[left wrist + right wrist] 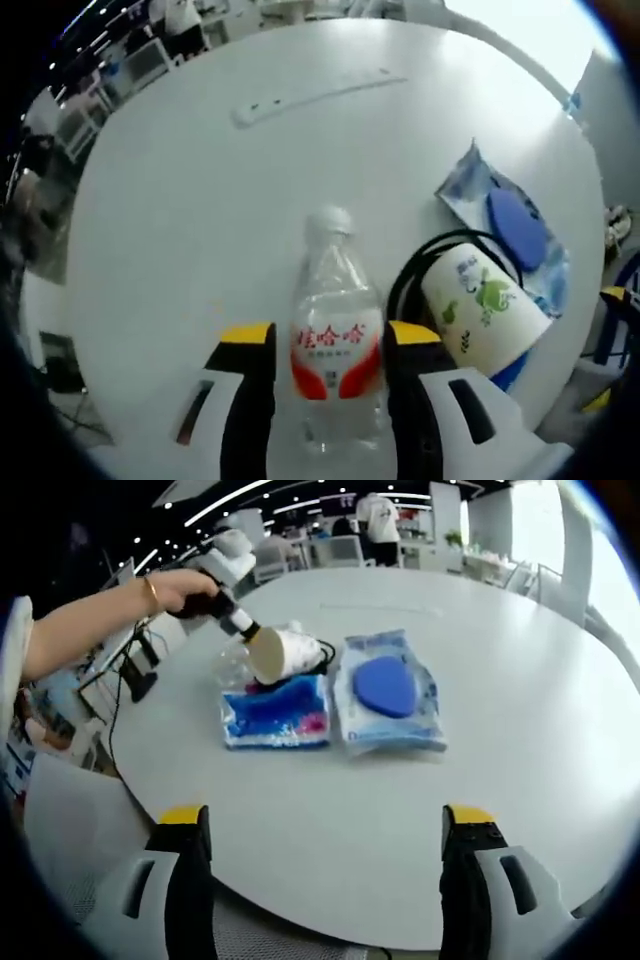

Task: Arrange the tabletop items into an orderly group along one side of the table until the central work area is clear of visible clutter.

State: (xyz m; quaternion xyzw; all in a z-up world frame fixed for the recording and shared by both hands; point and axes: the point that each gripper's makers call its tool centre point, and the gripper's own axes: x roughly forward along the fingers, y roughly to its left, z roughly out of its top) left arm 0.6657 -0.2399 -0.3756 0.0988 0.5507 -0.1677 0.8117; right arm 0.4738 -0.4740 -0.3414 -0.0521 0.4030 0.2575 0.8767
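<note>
Left gripper (325, 350) clamps 1 clear water bottle (335, 345) w/ red label, jaws pressed to both sides, bottle upright on the round white table (180, 220). Just right of it: 1 paper cup (483, 305) on its side, rim ringed by a black cable (420, 262). Beyond the cup, 1 clear packet w/ blue pad (515, 225). Far across the table, 1 white power strip (315, 95).

Right gripper (325, 825) hangs over the near table edge, jaws spread wide, nothing between them. In its view, 2 packets side by side: 1 blue packet (277, 712), 1 w/ the blue pad, cup behind them. A person's hand (185, 588) holds the left gripper there.
</note>
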